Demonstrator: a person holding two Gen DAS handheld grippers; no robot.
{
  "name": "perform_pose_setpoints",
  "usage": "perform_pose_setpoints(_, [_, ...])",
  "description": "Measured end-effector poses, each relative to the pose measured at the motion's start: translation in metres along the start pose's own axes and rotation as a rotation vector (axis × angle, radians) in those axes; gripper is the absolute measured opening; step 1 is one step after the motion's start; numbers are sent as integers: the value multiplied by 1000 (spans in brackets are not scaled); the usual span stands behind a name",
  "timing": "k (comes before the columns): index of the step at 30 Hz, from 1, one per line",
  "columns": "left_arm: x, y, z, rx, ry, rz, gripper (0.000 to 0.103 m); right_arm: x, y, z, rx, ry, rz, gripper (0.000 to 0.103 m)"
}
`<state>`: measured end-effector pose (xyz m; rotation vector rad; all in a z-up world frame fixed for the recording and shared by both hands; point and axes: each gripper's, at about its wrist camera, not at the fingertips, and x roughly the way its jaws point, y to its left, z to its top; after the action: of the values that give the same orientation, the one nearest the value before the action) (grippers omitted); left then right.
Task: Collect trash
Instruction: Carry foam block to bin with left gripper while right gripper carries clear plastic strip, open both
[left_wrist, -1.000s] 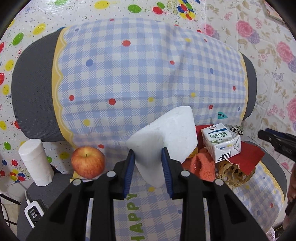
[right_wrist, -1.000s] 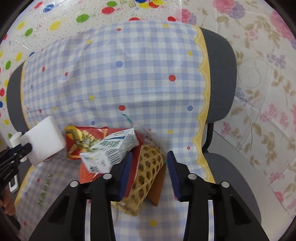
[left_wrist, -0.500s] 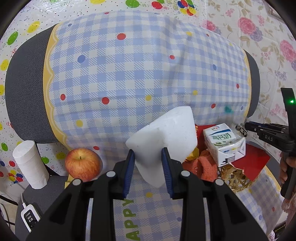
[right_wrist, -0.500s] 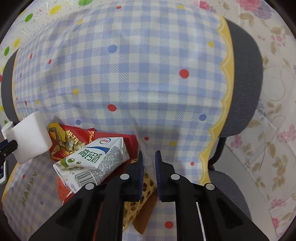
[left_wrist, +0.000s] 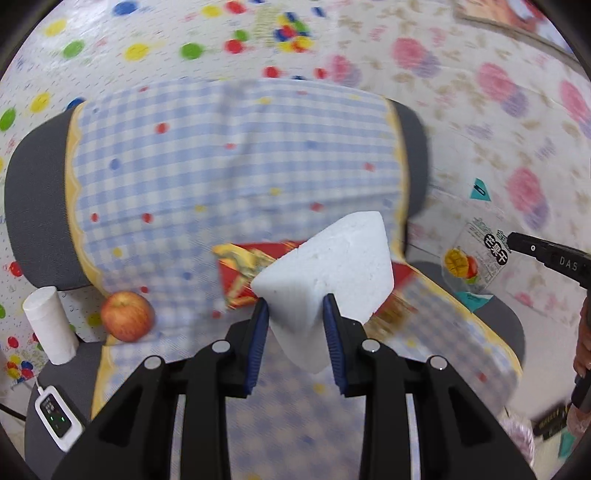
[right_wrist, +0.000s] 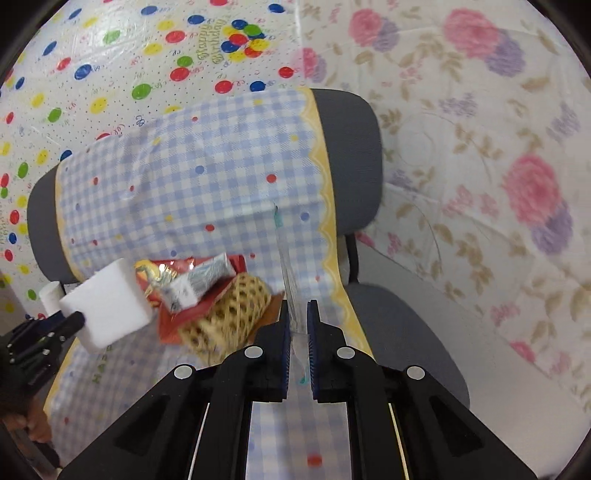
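Observation:
My left gripper (left_wrist: 295, 314) is shut on a white foam block (left_wrist: 332, 266) and holds it above the chair seat; the block also shows in the right wrist view (right_wrist: 107, 310). My right gripper (right_wrist: 296, 325) is shut on a clear plastic snack bag (right_wrist: 290, 269), seen edge-on; in the left wrist view the bag (left_wrist: 476, 254) hangs from the right gripper's tip at the right. On the seat lie a red wrapper (right_wrist: 166, 273), a milk carton (right_wrist: 199, 282) and a woven straw basket (right_wrist: 229, 314).
A grey office chair (right_wrist: 351, 147) is draped with a blue checked cloth (right_wrist: 207, 177). A red apple (left_wrist: 127, 315), a paper roll (left_wrist: 50, 325) and a white remote (left_wrist: 57, 417) are at the seat's left side. Patterned sheets cover the walls.
My right gripper shut on the clear bag and lifted it up and back from the pile. My left gripper pulled back and turned right with the foam block.

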<state>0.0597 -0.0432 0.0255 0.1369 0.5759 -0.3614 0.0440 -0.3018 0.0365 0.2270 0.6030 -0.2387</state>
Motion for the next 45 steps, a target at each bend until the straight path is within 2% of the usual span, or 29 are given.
perform_pose_setpoints(7, [-25, -66, -42, 122, 12, -93, 29, -65, -14, -65, 68, 19, -49, 9])
perform_pose_setpoints(13, [-47, -113, -77, 201, 8, -183, 29, -112, -30, -114, 121, 40, -134, 10])
perform_pose_setpoints(20, [-57, -168, -118, 266, 52, -339, 29, -159, -60, -175, 201, 91, -267, 10])
perform_pose_setpoints(25, [-63, -203, -141, 316, 80, -408, 30, -186, -84, -212, 274, 125, -331, 10])
perform_pose_setpoints(33, [-67, -246, -165, 386, 135, -479, 31, -204, -106, -249, 349, 167, -366, 11])
perform_pose_setpoints(40, [-51, -270, -175, 416, 191, -493, 34, -196, -121, -262, 390, 181, -368, 12])
perform_pose_setpoints(45, [-44, -277, -173, 396, 203, -523, 50, -187, -131, -268, 409, 177, -364, 14])
